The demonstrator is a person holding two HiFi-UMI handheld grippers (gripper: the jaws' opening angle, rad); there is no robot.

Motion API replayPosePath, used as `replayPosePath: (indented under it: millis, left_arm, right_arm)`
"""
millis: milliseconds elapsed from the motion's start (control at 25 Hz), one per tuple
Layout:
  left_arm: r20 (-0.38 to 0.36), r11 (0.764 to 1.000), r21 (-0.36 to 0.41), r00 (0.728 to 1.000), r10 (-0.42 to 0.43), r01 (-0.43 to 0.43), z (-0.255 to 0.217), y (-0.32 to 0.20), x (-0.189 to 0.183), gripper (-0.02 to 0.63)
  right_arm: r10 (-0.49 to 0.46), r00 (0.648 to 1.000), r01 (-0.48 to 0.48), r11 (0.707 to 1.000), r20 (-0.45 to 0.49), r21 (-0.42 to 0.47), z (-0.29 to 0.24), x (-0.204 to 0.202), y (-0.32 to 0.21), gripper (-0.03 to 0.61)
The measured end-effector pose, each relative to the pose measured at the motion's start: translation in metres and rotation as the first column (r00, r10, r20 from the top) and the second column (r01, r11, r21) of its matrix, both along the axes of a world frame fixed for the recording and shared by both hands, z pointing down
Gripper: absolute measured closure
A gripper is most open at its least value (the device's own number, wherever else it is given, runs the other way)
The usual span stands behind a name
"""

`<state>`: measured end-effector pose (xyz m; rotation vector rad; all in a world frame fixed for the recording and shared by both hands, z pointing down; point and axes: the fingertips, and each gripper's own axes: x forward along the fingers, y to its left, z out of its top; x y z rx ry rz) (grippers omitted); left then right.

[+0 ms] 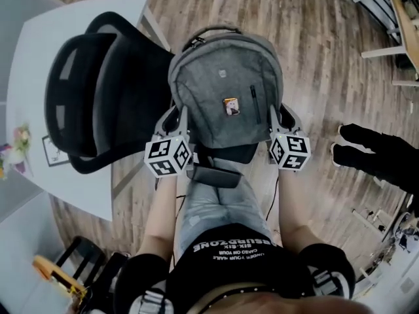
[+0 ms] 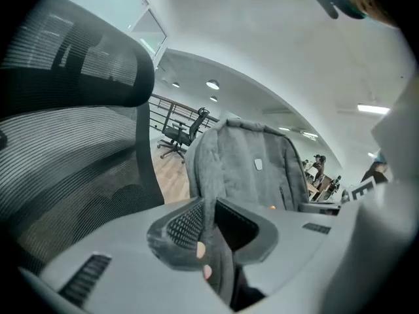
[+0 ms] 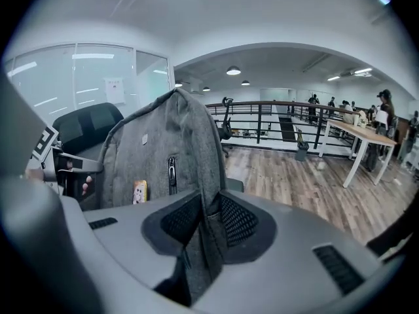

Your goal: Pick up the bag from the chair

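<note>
Well, the bag [image 1: 226, 90] hung between my two grippers, beside the chair [image 1: 98, 90], whose black mesh back stood just to its left in the head view. Its long axis ran away from me, bottom end nearest my body and the handle [image 1: 211, 31] at the far, upper end. In both gripper views it rose nearly upright, top up. Its front panel faced me, with the zip [image 1: 253, 91] running along the long axis and a small yellow badge [image 1: 231, 106] beside it.

My left gripper [image 1: 178, 120] was clamped on the bag's left edge, low down. In the left gripper view its jaws were pinched on a fold of grey cloth, and the bag [image 2: 252, 169] climbed up and to the right from there, with the chair [image 2: 72, 142] filling the left. My right gripper [image 1: 278, 120] gripped the opposite edge at about the same height. In the right gripper view its jaws were closed on another grey fold, and the bag [image 3: 154, 156] stood up and to the left of them.

So the bag sat squarely between the two, each gripper biting one side. Wooden floor [image 1: 327, 57] showed past the bag's right. Whether its bottom touched the seat I could not tell.
</note>
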<state>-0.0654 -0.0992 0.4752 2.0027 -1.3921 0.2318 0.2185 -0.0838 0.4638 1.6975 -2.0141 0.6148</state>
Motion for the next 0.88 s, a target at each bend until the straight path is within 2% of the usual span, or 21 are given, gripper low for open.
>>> replayPosePath:
  millis: [560,720,880]
  left_arm:
    - [-0.002,0.995,0.083,0.998,0.057,-0.057,-0.086,0.03,0.009,0.541]
    - [0.01,0.995,0.086,0.998,0.054,-0.055,-0.11,0.041,0.01,0.541]
    - [0.006,0.991,0.126,0.999,0.046,-0.046,-0.142,0.047,0.007,0.541]
  right_arm:
    - [0.046,0.998,-0.048,0.997,0.041,0.057,-0.077,0.009,0.04,0.48]
    - [0.055,0.996,-0.059,0.997,0.065,0.058,-0.097,0.009,0.054,0.48]
    - [0.042,0.995,-0.05,0.995,0.088,0.089,-0.13,0.006,0.062,0.48]
